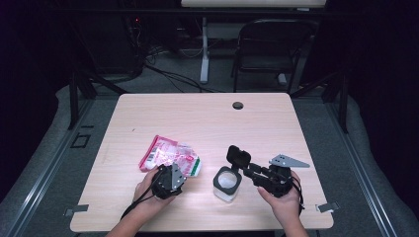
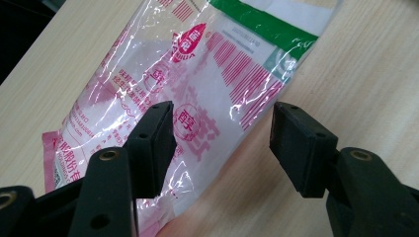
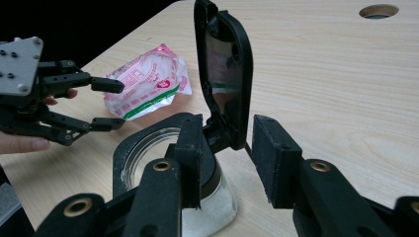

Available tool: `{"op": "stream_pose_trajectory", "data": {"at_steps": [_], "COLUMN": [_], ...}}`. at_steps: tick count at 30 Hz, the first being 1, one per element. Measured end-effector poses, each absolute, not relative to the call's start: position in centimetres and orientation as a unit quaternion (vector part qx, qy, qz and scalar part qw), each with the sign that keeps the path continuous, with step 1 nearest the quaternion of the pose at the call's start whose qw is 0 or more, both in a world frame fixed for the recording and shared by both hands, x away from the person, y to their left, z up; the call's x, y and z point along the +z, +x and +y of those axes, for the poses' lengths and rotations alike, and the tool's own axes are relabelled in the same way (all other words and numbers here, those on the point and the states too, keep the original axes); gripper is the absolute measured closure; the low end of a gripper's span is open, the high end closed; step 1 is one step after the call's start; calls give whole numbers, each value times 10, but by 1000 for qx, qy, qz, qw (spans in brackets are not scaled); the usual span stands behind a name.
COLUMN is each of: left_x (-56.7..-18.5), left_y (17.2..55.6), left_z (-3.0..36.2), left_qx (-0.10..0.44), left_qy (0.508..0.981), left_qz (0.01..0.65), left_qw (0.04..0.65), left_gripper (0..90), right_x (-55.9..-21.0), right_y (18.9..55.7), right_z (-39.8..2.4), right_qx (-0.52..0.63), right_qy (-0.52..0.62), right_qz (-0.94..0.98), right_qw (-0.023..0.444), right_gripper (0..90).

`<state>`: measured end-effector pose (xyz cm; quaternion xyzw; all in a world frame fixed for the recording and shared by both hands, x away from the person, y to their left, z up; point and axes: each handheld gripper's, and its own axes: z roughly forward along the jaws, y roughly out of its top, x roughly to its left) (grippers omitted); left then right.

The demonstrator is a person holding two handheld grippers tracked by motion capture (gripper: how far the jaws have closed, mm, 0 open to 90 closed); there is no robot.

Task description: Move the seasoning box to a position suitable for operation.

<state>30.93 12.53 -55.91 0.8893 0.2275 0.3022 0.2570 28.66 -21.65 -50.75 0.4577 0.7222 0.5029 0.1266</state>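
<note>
Refill pouch, pink and white with a green band at one end, lies flat on the table, just to the left of the clear jar as seen from the person's seat. That jar stands near the front edge, its hinged black lid flipped upright behind the mouth.

At the pouch's near end, the left gripper has its jaws spread wide, one pad over the film and the other over bare wood, neither pressing. The right gripper sits on the far side of the jar from the pouch, jaws apart around the lid's hinge, not pinching it as far as I can tell.

The risk, to my eye, is the slick film: a pinch on a loose corner could let the pouch slide or sag, and white powder could spill beside the jar when it is tipped. A nudge from the right jaws could also knock the lid shut or tip the jar.

Behind the jar the tabletop is bare up to the cable hole, so there is room to lift. In front of the jar the table's edge is close.
</note>
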Motion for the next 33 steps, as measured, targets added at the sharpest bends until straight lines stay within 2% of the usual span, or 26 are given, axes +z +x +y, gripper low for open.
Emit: {"op": "stream_pose_trajectory", "data": {"at_steps": [16,20,21,27,33], "left_x": [-569,-571,-570,-567,-564], "left_y": [328,332,333,337,343], "left_z": [117,118,119,125,136], "left_qx": [322,319,317,302,275], "left_qy": [885,884,882,875,867], "left_qz": [232,242,246,266,291], "left_qw": [242,241,246,268,296], "left_gripper": [431,486,544,714,785], "right_x": [-503,-503,-503,-503,-504], "right_y": [266,265,265,264,265], "right_z": [-226,-229,-229,-229,-229], "right_qx": [501,500,501,500,503], "right_qy": [462,464,464,465,465], "right_qz": [716,715,714,714,712], "right_qw": [150,152,153,154,153], "right_gripper": [631,630,629,627,626]}}
